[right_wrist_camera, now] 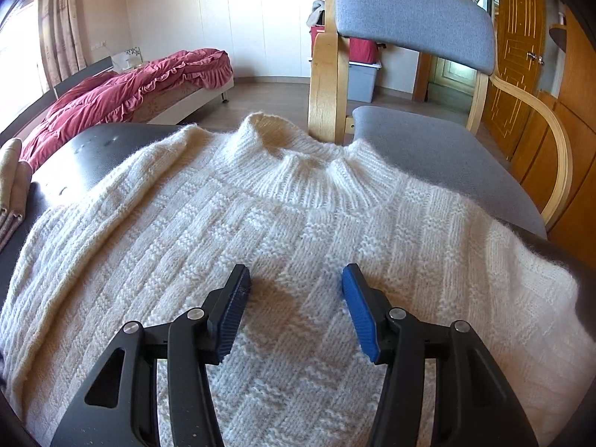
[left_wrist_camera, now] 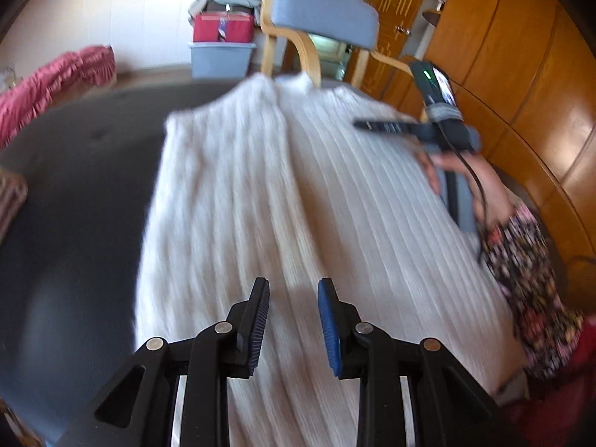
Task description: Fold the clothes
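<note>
Lying flat on the dark table (right_wrist_camera: 93, 149), the cream knitted sweater (right_wrist_camera: 298, 216) has its collar toward the grey chair (right_wrist_camera: 428, 18). The right gripper (right_wrist_camera: 296, 283) hovers over the sweater's chest, jaws spread with nothing between them, only knit beneath. The left gripper (left_wrist_camera: 293, 298) hangs above the lower body, jaws narrowly apart and empty. From the left wrist view, the right hand (left_wrist_camera: 465, 178) sits beside the sweater's edge.
</note>
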`<state>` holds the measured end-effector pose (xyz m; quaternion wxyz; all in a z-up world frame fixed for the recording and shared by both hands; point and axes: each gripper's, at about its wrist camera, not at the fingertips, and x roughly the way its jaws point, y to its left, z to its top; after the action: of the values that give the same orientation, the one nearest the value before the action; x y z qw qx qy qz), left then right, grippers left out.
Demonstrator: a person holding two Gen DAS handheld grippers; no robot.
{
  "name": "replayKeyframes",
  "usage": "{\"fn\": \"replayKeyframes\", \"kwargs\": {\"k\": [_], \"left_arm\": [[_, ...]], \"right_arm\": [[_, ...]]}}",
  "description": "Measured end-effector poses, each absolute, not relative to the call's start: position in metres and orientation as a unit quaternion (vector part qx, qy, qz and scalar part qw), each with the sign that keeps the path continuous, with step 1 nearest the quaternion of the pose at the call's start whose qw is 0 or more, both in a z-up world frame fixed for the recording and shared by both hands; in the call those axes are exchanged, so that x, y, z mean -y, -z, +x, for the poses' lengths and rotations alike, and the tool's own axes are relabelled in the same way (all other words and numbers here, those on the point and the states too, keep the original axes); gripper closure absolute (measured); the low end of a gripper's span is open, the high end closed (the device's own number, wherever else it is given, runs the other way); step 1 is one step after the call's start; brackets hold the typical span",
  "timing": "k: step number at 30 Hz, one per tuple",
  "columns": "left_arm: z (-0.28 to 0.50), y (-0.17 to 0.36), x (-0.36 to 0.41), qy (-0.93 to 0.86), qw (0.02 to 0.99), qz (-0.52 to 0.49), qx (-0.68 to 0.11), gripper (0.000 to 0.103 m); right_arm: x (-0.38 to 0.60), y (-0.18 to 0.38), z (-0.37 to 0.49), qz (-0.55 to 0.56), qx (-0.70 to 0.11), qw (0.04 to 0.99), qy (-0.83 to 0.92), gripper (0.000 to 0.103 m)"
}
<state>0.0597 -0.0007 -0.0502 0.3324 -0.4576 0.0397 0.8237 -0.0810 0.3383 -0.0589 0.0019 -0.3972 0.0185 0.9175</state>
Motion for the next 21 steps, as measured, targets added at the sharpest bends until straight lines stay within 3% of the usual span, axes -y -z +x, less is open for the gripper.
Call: {"fn": "replayKeyframes", "kwargs": {"k": [8, 19, 21], "left_arm": [[0.091, 0.051, -0.004, -0.803, 0.356, -0.476, -0.047, 0.076], [0.125, 0.064, -0.023, -0.841, 0.312, -0.392, -0.205, 0.073], [0.118, 0.063, -0.020, -0.843, 0.311, -0.399, -0.182, 0.080]], "right_arm": [[-0.338, 0.059, -0.081, -0.397, -0.019, 0.003, -0.917, 0.047], [-0.338, 0.060, -0.082, -0.398, -0.021, 0.001, -0.917, 0.047], [-0.338, 0.060, -0.082, -0.398, -0.022, 0.001, -0.917, 0.047]]}}
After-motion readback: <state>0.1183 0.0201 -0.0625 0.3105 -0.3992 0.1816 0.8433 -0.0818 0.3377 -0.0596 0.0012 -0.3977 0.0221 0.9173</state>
